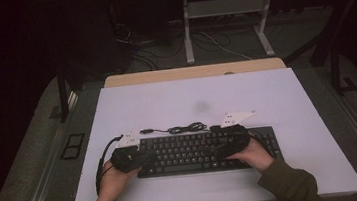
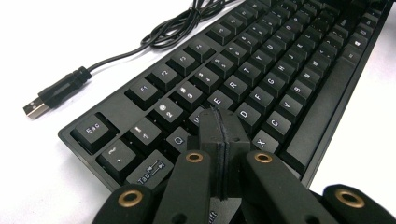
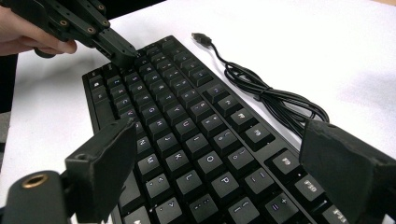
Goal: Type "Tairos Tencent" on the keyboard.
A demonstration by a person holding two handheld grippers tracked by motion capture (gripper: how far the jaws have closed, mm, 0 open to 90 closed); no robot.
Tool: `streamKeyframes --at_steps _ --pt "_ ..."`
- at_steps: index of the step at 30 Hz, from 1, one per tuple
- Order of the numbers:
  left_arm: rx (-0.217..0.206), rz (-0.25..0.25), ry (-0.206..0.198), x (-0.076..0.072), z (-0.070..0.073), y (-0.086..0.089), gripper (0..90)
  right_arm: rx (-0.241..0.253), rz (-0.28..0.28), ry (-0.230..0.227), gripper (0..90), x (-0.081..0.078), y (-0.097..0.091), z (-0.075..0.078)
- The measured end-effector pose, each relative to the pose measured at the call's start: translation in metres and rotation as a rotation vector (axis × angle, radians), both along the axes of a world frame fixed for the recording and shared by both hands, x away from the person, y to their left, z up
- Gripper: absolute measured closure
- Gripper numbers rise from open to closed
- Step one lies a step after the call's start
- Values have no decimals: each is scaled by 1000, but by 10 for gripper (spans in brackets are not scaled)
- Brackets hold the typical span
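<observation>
A black keyboard lies flat on the white table, its cable coiled just behind it and the USB plug loose on the tabletop. My left gripper is shut with nothing between its jaws. Its joined tips sit down among the keys at the keyboard's left end, and whether they press one I cannot tell. The right gripper view has that same left gripper at the keyboard's far end. My right gripper hovers open over the right half of the keys, its pads wide apart.
The white table has bare surface behind and to both sides of the keyboard. A wooden desk edge adjoins the far side. Beyond it are metal table legs and floor cables.
</observation>
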State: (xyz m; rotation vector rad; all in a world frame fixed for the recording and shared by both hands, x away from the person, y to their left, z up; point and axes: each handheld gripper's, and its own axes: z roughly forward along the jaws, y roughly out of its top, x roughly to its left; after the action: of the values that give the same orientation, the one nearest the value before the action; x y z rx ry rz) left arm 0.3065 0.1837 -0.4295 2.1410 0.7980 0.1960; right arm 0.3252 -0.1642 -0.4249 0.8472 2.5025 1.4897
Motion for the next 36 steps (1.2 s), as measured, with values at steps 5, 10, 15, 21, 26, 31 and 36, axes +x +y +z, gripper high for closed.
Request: streamKeyframes --at_steps 5,10,15,21,26,31,36 --pt "7 0 5 0 -1 0 890 1 -1 0 111 0 0 0" --pt "14 -12 12 1 -2 0 890 1 -3 0 111 0 0 0" --pt "18 -14 17 1 -3 -1 890 5 -1 4 111 0 0 0" --pt "54 -23 14 0 -3 -4 891 4 0 3 111 0 1 -1" --pt "40 -18 14 0 -3 -3 890 7 -1 8 111 0 1 0" --pt "-17 -4 5 0 0 -2 870 7 3 12 111 0 3 0" --pt "-32 3 0 -1 1 -3 746 12 1 19 111 1 3 2"
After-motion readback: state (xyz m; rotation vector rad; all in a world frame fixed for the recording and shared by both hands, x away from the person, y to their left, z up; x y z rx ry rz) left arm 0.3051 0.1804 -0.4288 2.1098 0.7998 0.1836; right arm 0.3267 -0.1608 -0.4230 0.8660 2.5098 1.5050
